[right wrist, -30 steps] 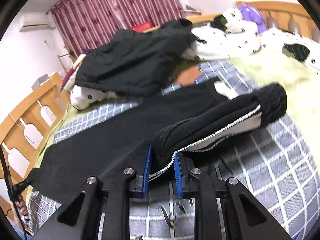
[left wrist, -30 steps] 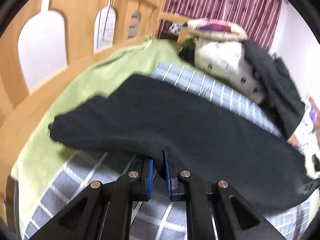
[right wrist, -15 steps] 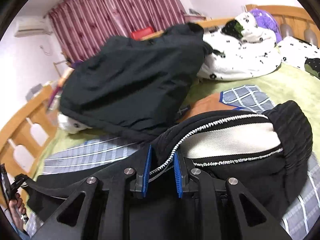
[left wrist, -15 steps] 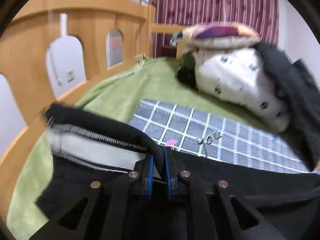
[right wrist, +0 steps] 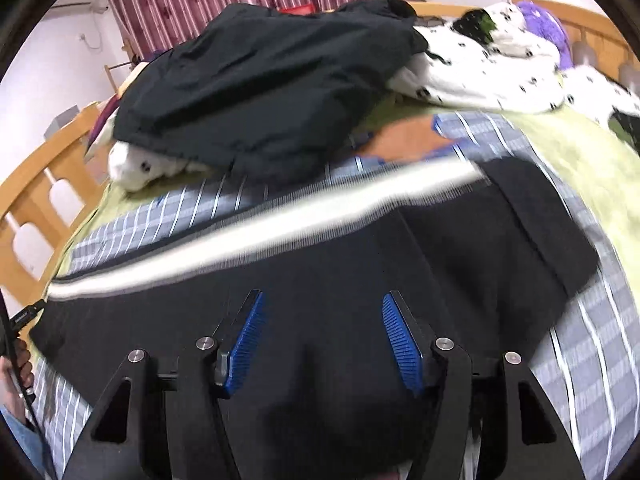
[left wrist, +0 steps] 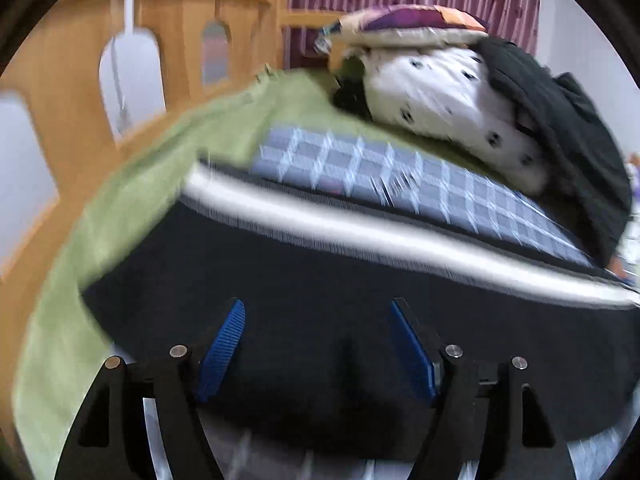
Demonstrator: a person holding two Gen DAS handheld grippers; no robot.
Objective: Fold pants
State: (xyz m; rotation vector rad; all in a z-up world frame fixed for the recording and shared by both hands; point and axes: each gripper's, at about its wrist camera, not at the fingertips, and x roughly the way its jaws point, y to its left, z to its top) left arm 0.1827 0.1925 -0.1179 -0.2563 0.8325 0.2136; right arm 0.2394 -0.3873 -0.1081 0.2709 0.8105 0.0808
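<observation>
Bed with checked sheet (left wrist: 360,168) and green blanket (left wrist: 132,200), wooden rail beyond. Black pants (left wrist: 320,280) spread just ahead of and under both tools, long axis crosswise, white stripe (right wrist: 256,236) along far edge. Left tool (left wrist: 318,348) and right tool (right wrist: 322,336) opening, pads clear of cloth. Dark jacket (right wrist: 260,92) and spotted pillow (left wrist: 440,96) heaped well beyond.

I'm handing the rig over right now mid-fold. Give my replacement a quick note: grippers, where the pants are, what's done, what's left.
Left gripper: jaws opening, pads clear of the cloth.
Right gripper: jaws opening too, nothing pinched.
Black pants lie on the checked sheet, folded lengthwise, white side stripe on top along the far edge.
Done: first fold laid down and released.
Left: probably smooth it, then fold end to end.
A dark jacket is piled on the spotted bedding behind; keep clear.
</observation>
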